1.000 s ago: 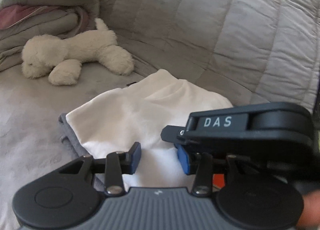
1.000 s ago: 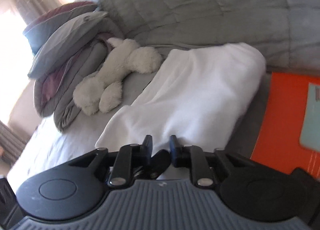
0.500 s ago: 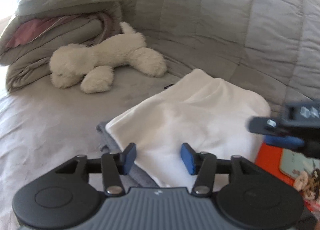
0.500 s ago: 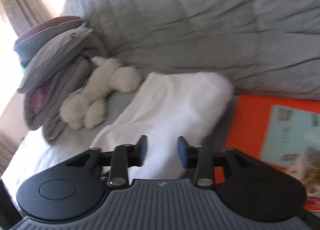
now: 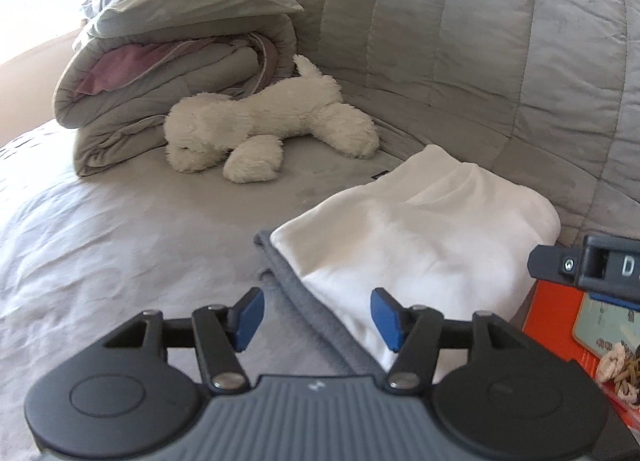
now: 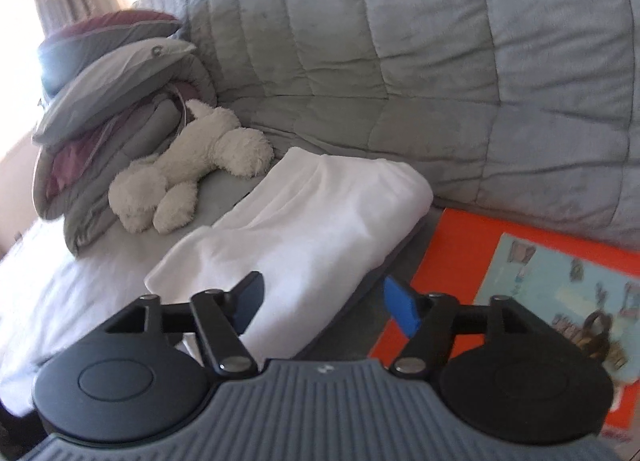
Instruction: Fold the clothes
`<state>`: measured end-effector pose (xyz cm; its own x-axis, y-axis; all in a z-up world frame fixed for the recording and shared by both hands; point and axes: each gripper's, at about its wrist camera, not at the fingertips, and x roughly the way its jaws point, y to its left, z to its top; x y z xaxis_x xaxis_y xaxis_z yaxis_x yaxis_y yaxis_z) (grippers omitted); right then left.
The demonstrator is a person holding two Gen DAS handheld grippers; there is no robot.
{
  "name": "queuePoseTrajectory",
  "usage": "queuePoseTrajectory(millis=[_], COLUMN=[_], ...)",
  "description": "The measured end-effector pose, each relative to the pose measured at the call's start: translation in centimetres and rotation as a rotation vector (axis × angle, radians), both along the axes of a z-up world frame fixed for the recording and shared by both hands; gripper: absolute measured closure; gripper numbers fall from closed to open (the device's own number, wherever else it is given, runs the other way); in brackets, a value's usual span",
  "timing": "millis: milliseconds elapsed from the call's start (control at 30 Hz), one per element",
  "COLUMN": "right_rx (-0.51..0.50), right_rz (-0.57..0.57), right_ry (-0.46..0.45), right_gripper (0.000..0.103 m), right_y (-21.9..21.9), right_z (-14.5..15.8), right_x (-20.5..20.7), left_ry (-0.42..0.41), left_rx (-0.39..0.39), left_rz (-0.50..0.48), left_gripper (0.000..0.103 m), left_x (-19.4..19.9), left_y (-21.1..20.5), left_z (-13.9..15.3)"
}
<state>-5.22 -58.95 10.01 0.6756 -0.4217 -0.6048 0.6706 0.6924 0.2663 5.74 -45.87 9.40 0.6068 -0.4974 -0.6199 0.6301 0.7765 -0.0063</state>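
Both grippers — left gripper (image 5: 316,317), right gripper (image 6: 334,303) — have just been opening, fingers apart, nothing between; white garment (image 5: 420,237) is lying folded toward twelve o'clock — fold apparently done.

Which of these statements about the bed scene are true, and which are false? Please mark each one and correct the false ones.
1. The white garment lies folded on top of a grey garment. True.
2. The left gripper is clamped on the white garment. False: its jaws have just been opening, and the blue pads stand apart above the cloth.
3. The plush toy lies on the orange book. False: it lies on the bed beside the stacked bedding; the book is on the other side of the white garment.
4. The right gripper holds nothing. True: its jaws have just been opening too, and nothing is pressed between them.
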Motion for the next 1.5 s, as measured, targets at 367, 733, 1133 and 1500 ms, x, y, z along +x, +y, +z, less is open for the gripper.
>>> queuePoseTrajectory(millis=[367, 733, 1133, 1500], right_rx=[-0.096, -0.145, -0.178, -0.2], right_rz=[0.017, 0.032, 0.063, 0.076], right_ry=[0.003, 0.062, 0.089, 0.108], right_gripper=[0.0, 0.0, 0.0, 0.0], right_y=[1.2, 1.4, 1.9, 2.3], right_z=[1.2, 0.8, 0.8, 0.7], right_x=[-1.2, -1.0, -0.6, -0.3], left_ry=[-0.036, -0.011, 0.017, 0.023], left_rx=[0.034, 0.03, 0.045, 0.033], left_rz=[0.038, 0.063, 0.097, 0.085], left_gripper=[0.002, 0.001, 0.001, 0.001], left_x=[-2.4, -3.4, -3.3, -3.5], left_y=[1.3, 1.5, 2.2, 2.0], left_z=[1.0, 1.3, 0.5, 0.4])
